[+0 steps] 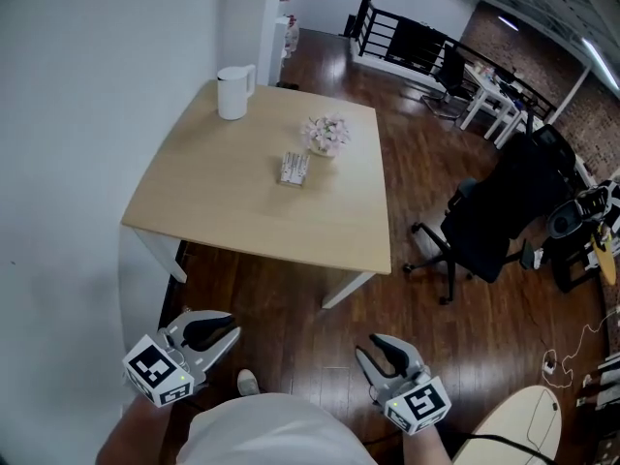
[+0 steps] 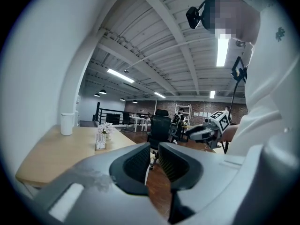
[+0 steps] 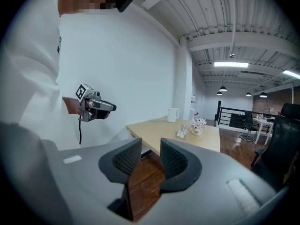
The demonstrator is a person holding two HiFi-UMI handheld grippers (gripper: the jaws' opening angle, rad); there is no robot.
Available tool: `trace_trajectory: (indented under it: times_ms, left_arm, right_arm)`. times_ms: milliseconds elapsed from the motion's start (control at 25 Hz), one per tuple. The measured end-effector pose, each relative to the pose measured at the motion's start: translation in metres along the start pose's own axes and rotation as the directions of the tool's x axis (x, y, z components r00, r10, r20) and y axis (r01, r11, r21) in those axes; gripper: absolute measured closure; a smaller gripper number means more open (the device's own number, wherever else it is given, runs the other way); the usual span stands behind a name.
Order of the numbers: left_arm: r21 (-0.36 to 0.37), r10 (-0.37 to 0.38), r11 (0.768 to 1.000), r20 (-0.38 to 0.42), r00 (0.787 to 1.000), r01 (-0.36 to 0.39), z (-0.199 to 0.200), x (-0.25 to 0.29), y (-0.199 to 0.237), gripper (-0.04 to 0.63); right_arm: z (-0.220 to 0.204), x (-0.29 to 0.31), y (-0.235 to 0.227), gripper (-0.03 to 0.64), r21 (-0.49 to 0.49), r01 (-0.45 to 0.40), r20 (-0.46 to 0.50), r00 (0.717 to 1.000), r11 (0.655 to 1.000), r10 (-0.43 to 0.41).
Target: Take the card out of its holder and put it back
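Head view: the card (image 1: 294,168) sits in its holder (image 1: 292,178) mid-bench (image 1: 213,211), beside a flower pot (image 1: 325,136). It is well apart from the left gripper (image 1: 215,332) and right gripper (image 1: 383,355).

Left gripper view: the jaws are narrowly parted and empty.

Right gripper view: the jaws are moderately parted and empty.

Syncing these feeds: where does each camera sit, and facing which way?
Head view: on the head, steeply down at the table; left gripper, right gripper, shirt show.
Left gripper view: on that gripper, along its fingers toward the office chair; right gripper shows.
Right gripper view: likewise, toward the wall; left gripper shows.
All share the card holder.
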State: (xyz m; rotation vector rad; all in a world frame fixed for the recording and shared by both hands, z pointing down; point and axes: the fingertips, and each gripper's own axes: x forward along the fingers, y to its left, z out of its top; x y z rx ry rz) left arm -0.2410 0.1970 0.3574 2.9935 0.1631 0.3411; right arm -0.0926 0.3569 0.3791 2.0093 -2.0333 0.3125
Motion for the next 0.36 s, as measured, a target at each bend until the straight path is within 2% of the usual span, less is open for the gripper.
trace_trajectory:
  times_ms: [200,360]
  left_arm:
    - [0.005,0.007,1.0,0.001,1.0,-0.007,0.002,0.005,-0.044,0.534]
    - [-0.028,0.01,1.0,0.024,1.0,-0.009,0.001,0.003,-0.074,0.534]
  right_arm:
    - [-0.017,-0.042,0.003,0.487,0.002,-0.014,0.001,1.0,1.0,0.014]
    - [-0.034,-0.065,0.003,0.491,0.002,-0.018,0.017,1.0,1.0,0.018]
